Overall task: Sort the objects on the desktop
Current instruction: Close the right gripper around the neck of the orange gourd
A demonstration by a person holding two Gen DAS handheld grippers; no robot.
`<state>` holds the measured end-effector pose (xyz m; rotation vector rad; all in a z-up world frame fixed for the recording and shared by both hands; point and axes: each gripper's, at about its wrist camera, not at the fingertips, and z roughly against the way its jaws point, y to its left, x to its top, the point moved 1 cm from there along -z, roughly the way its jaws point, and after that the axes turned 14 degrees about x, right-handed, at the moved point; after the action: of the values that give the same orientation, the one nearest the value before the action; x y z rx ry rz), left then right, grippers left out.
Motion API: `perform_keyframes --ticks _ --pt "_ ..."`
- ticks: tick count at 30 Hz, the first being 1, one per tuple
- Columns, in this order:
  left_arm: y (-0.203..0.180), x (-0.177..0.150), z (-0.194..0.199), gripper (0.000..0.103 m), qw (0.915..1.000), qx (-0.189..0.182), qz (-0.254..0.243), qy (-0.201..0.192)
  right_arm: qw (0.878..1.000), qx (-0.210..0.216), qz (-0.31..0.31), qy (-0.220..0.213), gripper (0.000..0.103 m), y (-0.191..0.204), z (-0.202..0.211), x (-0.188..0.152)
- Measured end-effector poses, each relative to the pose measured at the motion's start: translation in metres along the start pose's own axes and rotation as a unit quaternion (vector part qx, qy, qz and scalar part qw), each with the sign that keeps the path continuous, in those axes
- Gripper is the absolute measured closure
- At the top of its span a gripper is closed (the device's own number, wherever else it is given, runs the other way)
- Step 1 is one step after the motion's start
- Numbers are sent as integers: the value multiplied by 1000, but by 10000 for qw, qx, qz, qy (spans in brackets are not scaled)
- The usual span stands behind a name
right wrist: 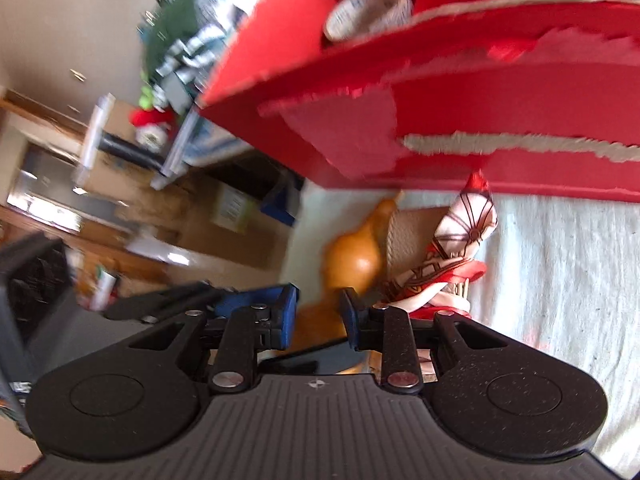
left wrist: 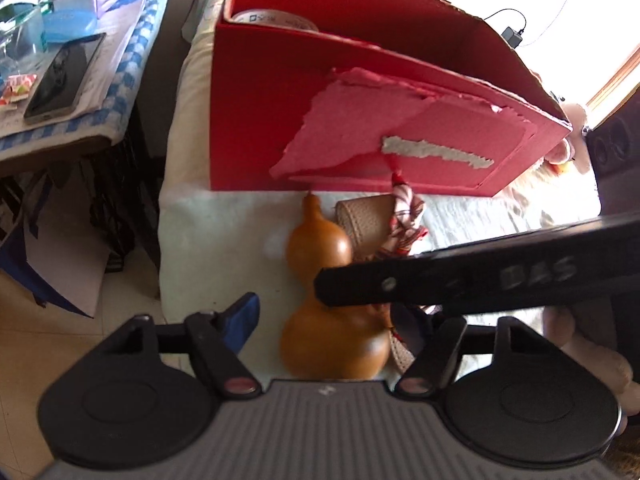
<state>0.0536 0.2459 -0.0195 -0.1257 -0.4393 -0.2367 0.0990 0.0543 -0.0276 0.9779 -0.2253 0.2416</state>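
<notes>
Ahead of both my grippers stands the big red cardboard box (left wrist: 304, 92), open at the top, its front face torn in ragged pink patches; it sits on the pale cloth-covered surface (left wrist: 224, 216) that everything rests on. A roll of printed white tape (left wrist: 276, 20) lies inside the box, far beyond my fingertips.

Between the blue-padded fingers (left wrist: 244, 316) of my left gripper (left wrist: 340, 332) lies the glossy orange-brown double-bulbed gourd (left wrist: 320, 252), its narrow neck pointing away from me toward the box. The fingers are spread wide, the gourd's lower bulb sitting in the gap without either pad clearly touching it. Just right of the gourd, touching it, is a tan woven pouch-like object (left wrist: 364, 216), and over that leans a red-and-white figurine with a hood (left wrist: 406, 216), its tip reaching the box's lower edge. A black bar (left wrist: 480, 276) crosses in front of my left fingers from the right.

My right gripper (right wrist: 318, 316) has its blue fingers (right wrist: 286, 312) parted with a modest gap; nothing is pinched. The gourd shows through that gap and just beyond it, the figurine ahead and to the right of the right finger. That view is blurred.

Far off my left finger, a dark smartphone (left wrist: 64, 76) lies on a side table.
</notes>
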Motion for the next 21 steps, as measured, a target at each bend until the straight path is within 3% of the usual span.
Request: perform_keyframes --ticks 6,12,21 --pt "-1 1 -11 32 9994 -229 -208 138 9996 -146 -54 255 73 -1 -19 6" --pt "12 5 -21 36 9983 -487 102 287 9994 -190 -38 290 75 -2 -25 9" --pt "5 2 -7 41 9993 -348 -15 120 9996 19 189 217 75 1 -15 6"
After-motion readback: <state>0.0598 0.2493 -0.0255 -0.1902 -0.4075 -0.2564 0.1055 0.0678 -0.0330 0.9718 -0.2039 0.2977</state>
